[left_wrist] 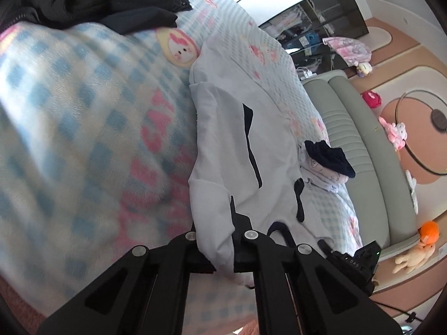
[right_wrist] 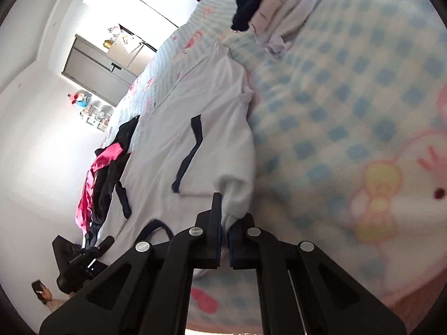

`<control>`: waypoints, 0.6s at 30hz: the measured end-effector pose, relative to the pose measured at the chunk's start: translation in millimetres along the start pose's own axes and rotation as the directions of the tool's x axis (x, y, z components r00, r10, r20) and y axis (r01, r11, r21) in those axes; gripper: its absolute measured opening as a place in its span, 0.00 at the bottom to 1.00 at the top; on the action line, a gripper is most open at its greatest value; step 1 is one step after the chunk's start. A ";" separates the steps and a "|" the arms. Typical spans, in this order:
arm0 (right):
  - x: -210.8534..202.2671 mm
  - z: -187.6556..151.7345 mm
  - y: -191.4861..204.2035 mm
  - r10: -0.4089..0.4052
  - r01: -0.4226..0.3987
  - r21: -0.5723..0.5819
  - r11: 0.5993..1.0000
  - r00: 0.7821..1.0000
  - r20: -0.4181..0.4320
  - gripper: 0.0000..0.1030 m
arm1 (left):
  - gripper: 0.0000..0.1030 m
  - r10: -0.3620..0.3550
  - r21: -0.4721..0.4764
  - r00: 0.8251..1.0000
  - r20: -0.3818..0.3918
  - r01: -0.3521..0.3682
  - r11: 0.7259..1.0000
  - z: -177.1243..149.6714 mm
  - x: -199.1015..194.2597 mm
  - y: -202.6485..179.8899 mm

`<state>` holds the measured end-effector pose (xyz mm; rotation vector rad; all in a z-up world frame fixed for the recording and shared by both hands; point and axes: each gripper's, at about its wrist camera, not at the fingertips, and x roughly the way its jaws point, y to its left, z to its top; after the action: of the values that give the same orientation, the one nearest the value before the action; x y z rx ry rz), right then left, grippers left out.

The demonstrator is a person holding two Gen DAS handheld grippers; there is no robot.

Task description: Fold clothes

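Note:
A white garment with dark navy trim (left_wrist: pixel 223 145) lies stretched across the checked bed. My left gripper (left_wrist: pixel 216 240) is shut on one near corner of it, and the cloth bunches between the black fingers (left_wrist: pixel 240 223). In the right wrist view the same white garment (right_wrist: pixel 201 128) runs away from me, and my right gripper (right_wrist: pixel 225 223) is shut on its other near corner. Both corners are lifted slightly off the blanket. The other gripper (left_wrist: pixel 357 259) shows at the lower right of the left wrist view.
A blue-and-white checked blanket (left_wrist: pixel 69 117) with pink cartoon prints covers the bed. Black and pink clothes (left_wrist: pixel 97 2) are piled at one end, and a folded pale stack with a dark item (left_wrist: pixel 329 162) sits at the other. A grey-green padded headboard (left_wrist: pixel 360 145) and soft toys (left_wrist: pixel 419 248) lie beyond.

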<state>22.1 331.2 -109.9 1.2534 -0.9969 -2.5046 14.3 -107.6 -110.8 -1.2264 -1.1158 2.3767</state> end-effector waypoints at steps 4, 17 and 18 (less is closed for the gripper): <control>-16.9 -0.9 7.4 0.043 -0.042 -0.017 0.999 0.999 0.015 0.01 | 0.03 -0.002 0.034 1.000 0.005 0.001 0.999 -1.5 -11.7 -8.9; -12.8 3.6 17.9 0.055 -0.057 -0.048 0.997 0.998 -0.025 0.02 | 0.03 -0.021 0.096 0.997 -0.069 0.028 0.995 7.5 -16.3 -18.0; -13.2 6.5 17.7 0.064 -0.065 -0.045 0.997 0.998 -0.020 0.02 | 0.03 -0.039 0.088 0.997 -0.071 0.045 0.995 9.6 -15.9 -20.3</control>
<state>23.0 326.4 -87.3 1.2099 -0.9545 -2.4485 14.2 -107.1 -83.2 -1.2325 -0.9930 2.3083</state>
